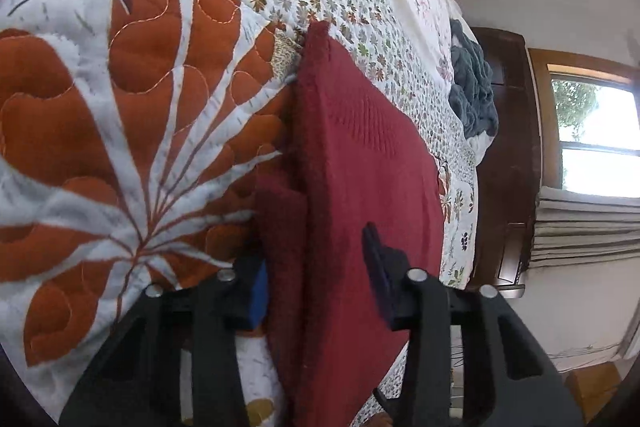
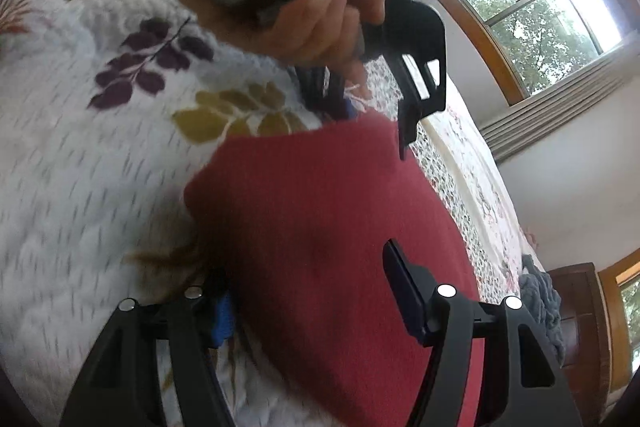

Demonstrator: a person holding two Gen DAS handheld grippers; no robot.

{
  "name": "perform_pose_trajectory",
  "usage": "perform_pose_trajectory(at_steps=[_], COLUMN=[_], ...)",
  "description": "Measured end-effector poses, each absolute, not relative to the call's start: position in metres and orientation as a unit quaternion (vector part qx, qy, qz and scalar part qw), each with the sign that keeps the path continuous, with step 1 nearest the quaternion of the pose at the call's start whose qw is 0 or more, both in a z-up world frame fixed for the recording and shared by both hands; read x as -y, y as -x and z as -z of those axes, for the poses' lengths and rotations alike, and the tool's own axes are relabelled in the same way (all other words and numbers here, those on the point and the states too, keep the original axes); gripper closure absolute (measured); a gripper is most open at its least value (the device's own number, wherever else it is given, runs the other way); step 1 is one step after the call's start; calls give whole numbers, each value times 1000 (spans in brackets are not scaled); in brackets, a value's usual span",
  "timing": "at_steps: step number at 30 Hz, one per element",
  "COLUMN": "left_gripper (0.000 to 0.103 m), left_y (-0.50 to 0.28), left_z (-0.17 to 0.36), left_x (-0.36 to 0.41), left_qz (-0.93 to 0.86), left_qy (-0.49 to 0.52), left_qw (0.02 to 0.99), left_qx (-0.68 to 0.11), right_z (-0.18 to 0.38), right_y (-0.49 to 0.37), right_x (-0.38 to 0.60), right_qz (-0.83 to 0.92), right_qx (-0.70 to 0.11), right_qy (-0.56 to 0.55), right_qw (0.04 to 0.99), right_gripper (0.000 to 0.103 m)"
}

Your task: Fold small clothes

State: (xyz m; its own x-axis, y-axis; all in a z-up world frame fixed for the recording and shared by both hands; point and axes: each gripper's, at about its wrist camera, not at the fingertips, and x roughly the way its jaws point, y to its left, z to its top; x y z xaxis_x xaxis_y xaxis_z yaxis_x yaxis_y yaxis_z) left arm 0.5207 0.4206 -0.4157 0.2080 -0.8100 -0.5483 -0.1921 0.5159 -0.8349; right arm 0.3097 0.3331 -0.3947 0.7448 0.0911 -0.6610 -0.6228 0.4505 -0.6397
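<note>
Red knit, a small cloth (image 1: 360,155), lies on the quilted bed (image 1: 100,107) with one edge lifted, running long from near to far in the left wrist view. The left tool (image 1: 316,283) straddles its near edge: one finger with a blue pad sits left of the cloth, against the quilt, and the other lies over the red top, so the cloth is between them. The gap looks wide, and whether it is truly pinching cannot be told.

In the right wrist view the right tool (image 2: 308,291) also has the cloth (image 2: 320,211) between its spread fingers, at the near side; its grip cannot be told either. A hand (image 2: 304,3) holds the left tool (image 2: 376,123) at the far edge of the cloth. Each tool thus stands at an opposite end, and a likely next fold would bring one end over the other.
</note>
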Motion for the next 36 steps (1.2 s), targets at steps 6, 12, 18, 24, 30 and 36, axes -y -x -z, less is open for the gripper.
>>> perform_pose_trajectory(at_steps=[6,12,18,24,30,36], left_gripper=[86,88,89,89,89,89], left_y=[-522,-525,-530,-534,-539,-542], left_z=[420,406,384,360,330,301], left_x=[-420,-416,-411,-406,-393,-377], left_qz=[232,219,215,210,208,202], left_qy=[428,412,390,372,353,335], left_qw=[639,644,654,664,676,686], left_qx=[-595,-606,-611,-614,-613,-614], right_z=[391,383,357,331,306,286], right_y=[-318,-318,-323,-330,-336,-335], right_x=[-339,-334,-322,-311,-292,-276], right_qz=[-234,-240,-239,-235,-230,-224], right_qx=[-297,-316,-321,-320,-316,-312], right_qy=[439,394,340,303,265,238], right_qw=[815,829,851,866,882,892], right_gripper=[55,71,75,76,77,77])
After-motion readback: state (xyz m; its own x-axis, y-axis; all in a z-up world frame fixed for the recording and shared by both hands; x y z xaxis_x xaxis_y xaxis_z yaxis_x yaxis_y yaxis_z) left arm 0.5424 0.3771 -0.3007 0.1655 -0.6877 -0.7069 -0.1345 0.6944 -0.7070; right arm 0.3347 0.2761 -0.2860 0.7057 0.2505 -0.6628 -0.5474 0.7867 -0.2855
